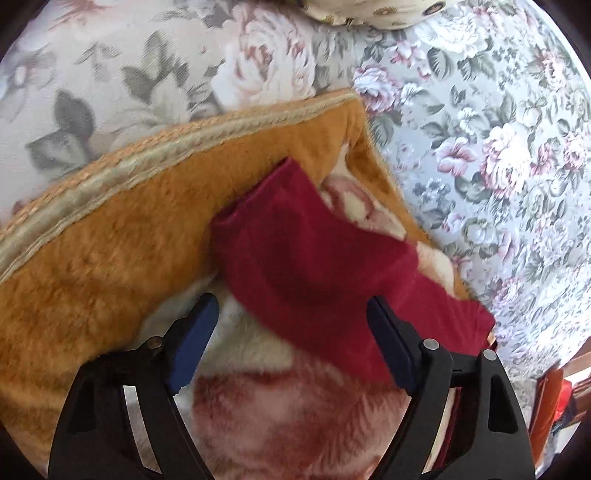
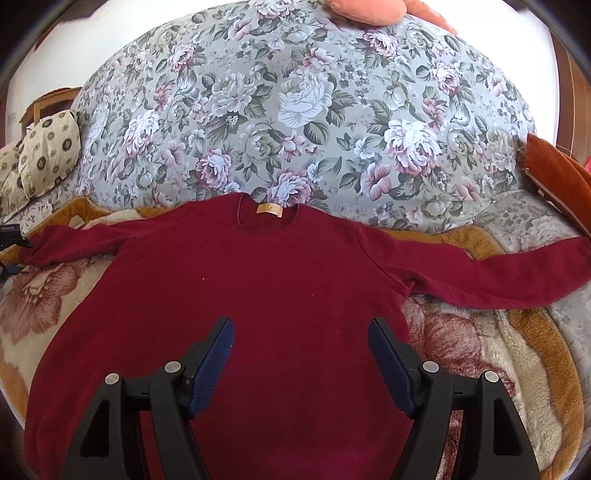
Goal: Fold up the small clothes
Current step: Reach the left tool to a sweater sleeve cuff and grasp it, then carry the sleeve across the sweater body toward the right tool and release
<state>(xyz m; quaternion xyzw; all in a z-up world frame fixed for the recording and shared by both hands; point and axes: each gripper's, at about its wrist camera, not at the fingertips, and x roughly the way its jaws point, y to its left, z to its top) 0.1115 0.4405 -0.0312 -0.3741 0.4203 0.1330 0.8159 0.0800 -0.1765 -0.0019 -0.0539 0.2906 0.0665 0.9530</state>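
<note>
A dark red long-sleeved sweater (image 2: pixel 258 288) lies flat, front down, on a fuzzy orange and cream blanket (image 2: pixel 517 350), sleeves spread to both sides, a yellow neck label (image 2: pixel 269 209) at the far edge. My right gripper (image 2: pixel 301 332) is open over the sweater's lower body, holding nothing. In the left wrist view my left gripper (image 1: pixel 291 314) is open just above the cuff end of the left sleeve (image 1: pixel 295 258), which lies slanted on the blanket (image 1: pixel 110 240). A bit of the left gripper shows at the left edge of the right wrist view (image 2: pixel 11 236).
A floral bedspread (image 2: pixel 295 110) covers the bed behind the blanket. Patterned cream pillows (image 2: pixel 40 155) lie at the far left, an orange cushion (image 2: pixel 561 173) at the right and another (image 2: pixel 365 11) at the back. Wooden furniture (image 1: pixel 561 398) stands beside the bed.
</note>
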